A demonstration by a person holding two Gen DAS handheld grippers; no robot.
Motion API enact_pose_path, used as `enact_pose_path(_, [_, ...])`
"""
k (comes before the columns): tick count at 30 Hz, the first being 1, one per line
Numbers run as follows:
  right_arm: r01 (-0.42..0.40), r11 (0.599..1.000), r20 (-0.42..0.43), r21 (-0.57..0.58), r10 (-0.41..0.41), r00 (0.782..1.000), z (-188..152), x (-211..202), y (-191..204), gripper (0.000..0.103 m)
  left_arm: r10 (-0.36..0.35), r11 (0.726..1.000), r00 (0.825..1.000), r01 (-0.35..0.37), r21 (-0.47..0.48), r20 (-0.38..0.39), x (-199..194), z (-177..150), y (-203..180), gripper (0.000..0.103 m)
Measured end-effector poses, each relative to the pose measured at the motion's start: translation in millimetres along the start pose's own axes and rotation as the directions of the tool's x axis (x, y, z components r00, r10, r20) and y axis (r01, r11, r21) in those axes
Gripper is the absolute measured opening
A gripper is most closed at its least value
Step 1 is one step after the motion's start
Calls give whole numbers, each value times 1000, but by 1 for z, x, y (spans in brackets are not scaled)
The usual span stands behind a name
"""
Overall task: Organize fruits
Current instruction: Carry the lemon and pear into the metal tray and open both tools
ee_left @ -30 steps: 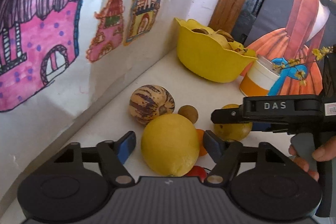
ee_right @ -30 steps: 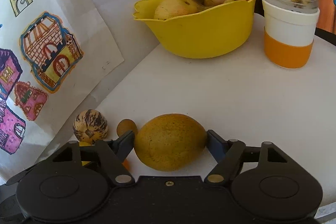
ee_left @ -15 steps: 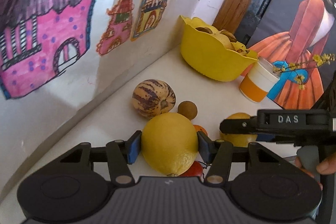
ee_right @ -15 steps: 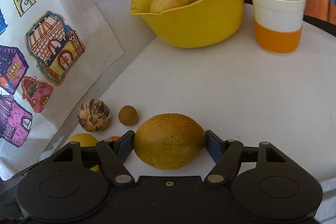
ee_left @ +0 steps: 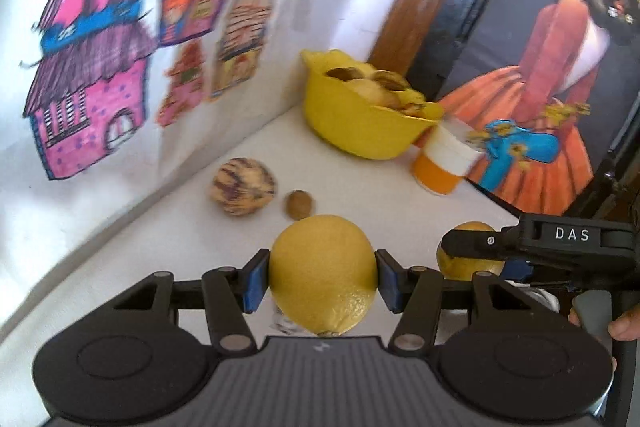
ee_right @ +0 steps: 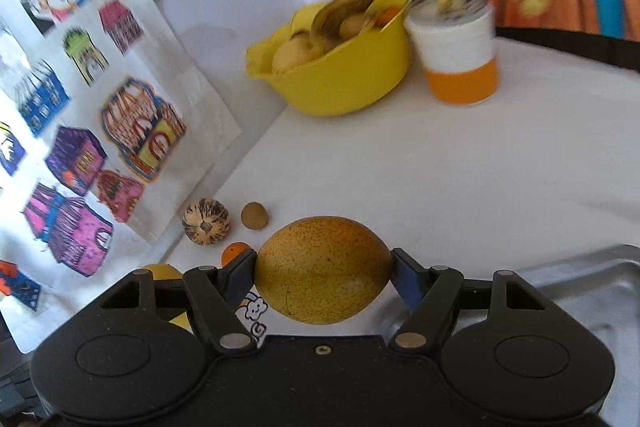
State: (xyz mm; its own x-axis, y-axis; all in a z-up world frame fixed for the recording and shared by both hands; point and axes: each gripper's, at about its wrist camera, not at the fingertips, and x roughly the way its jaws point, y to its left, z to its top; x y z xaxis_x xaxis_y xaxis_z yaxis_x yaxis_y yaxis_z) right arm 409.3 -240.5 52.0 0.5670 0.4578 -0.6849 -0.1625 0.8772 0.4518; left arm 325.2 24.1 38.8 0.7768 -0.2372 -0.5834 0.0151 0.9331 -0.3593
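My left gripper point(ee_left: 322, 275) is shut on a big yellow lemon point(ee_left: 322, 267), held above the white table point(ee_left: 360, 195). My right gripper point(ee_right: 323, 271) is shut on a brown-speckled yellow fruit point(ee_right: 323, 269), also lifted; the left wrist view shows this fruit point(ee_left: 466, 255) behind the right gripper's black body. On the table lie a striped round fruit point(ee_left: 243, 185) point(ee_right: 206, 221), a small brown round fruit point(ee_left: 299, 203) point(ee_right: 254, 215) and a small orange fruit point(ee_right: 234, 251). The yellow bowl point(ee_left: 360, 125) point(ee_right: 340, 75) at the back holds several fruits.
A white-and-orange jar point(ee_left: 442, 163) point(ee_right: 458, 55) with yellow flowers stands right of the bowl. A wall with house drawings point(ee_left: 92, 95) runs along the left. A metal tray point(ee_right: 580, 275) lies at the right. A hand point(ee_left: 620, 325) holds the right gripper's handle.
The left gripper closed on the lemon and lifted it. Both grippers rose and pulled back with their fruits; the table fruits and bowl look farther away.
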Motion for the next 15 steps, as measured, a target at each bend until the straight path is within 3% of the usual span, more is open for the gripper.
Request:
enact_pose_path(8, [51,998,77,35,-54,996,-25,-73,-37,73,-101,993,995,102,54,-29,-18,-25,-61,59])
enact_pose_path(15, [77,995,61,68,-81,995,-57,-103,-79,73,-177,978,981,185,97,-79,-23,-55,-104,59])
